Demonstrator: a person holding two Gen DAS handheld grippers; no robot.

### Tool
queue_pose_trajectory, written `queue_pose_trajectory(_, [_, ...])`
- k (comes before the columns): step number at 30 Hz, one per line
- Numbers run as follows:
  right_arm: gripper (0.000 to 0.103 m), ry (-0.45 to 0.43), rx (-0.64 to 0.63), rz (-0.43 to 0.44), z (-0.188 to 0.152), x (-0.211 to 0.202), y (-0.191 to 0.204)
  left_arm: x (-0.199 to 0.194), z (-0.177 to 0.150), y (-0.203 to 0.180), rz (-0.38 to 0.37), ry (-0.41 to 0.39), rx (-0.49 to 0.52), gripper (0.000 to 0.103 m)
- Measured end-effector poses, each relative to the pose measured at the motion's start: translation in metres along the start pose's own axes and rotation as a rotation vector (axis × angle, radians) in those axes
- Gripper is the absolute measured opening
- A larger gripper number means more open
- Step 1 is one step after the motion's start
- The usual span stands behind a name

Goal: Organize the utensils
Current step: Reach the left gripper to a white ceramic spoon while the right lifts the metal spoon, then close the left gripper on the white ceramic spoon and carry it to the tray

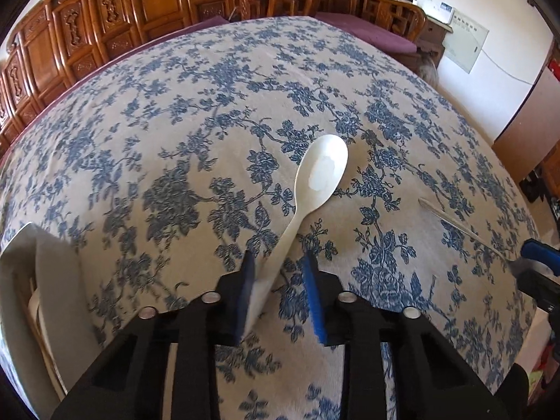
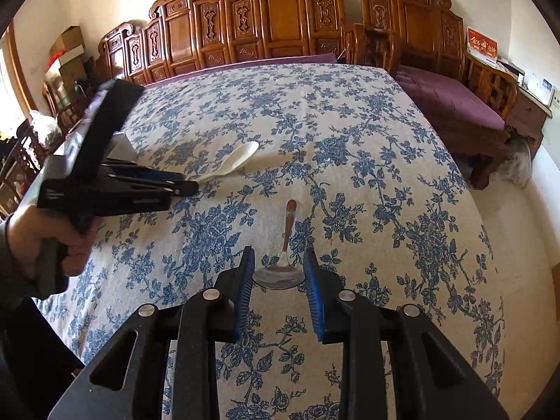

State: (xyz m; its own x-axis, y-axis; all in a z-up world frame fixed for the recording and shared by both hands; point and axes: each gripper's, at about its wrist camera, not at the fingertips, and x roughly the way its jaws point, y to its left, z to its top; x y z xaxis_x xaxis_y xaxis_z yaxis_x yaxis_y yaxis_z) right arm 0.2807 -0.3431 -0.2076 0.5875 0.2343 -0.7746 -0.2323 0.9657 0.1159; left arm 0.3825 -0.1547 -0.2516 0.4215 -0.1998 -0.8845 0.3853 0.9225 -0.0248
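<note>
Left wrist view: the left gripper (image 1: 280, 280) is pointing steeply down over a worktop (image 1: 140, 140) covered by a cream cloth with blue flowers. A white plastic spoon (image 1: 311, 189) is lying bowl-up on the cloth, its bowl pointing away from the camera and its handle running back between the two fingers (image 1: 245, 294). The handle end is lying against the left blue pad, while a clear gap is showing between the handle and the right pad; the fingers are standing narrowly spread around the handle, not pinching it. A white container (image 1: 42, 280) is sitting at the left edge of the view. At the right edge, a metal spoon (image 1: 465, 231) is lying on the cloth with its handle pointing toward the white spoon.

Right wrist view: the right gripper (image 2: 278, 276) is hanging over the metal spoon (image 2: 280, 273), whose bowl is lying between the fingertips (image 2: 311, 280) and whose handle is pointing away. Both pads are standing just clear of the bowl, so the fingers are partly spread and gripping nothing. At left, a hand (image 2: 52, 245) is holding the left gripper (image 2: 189, 183) at the handle of the white spoon (image 2: 234, 162). Carved wooden furniture (image 2: 280, 21) is lining the far wall.
</note>
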Motion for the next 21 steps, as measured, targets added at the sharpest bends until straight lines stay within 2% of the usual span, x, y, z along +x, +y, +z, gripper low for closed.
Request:
queue_pose_trajectory(3, [0.031, -0.004, -0.001, 0.005, 0.001, -0.001, 0.0, 0.003, 0.0, -0.006, 0.013, -0.002, 0.025, 0.021])
queue_pose_trajectory(5, [0.031, -0.006, -0.002, 0.009, 0.001, -0.003, 0.001, 0.003, 0.0, -0.008, 0.013, 0.0, 0.034, 0.012])
queue_pose_trajectory(7, [0.031, -0.009, -0.008, 0.01, 0.002, -0.003, 0.003, 0.001, -0.002, -0.009, 0.012, 0.005, 0.037, 0.008])
queue_pose_trajectory(19, [0.031, -0.043, -0.039, 0.03, 0.007, -0.016, 0.018, -0.046, -0.027, 0.0, 0.038, -0.027, 0.031, 0.008])
queue_pose_trajectory(21, [0.031, -0.058, -0.044, 0.031, 0.009, -0.02, 0.02, -0.057, -0.031, 0.0, 0.041, -0.039, 0.031, 0.004])
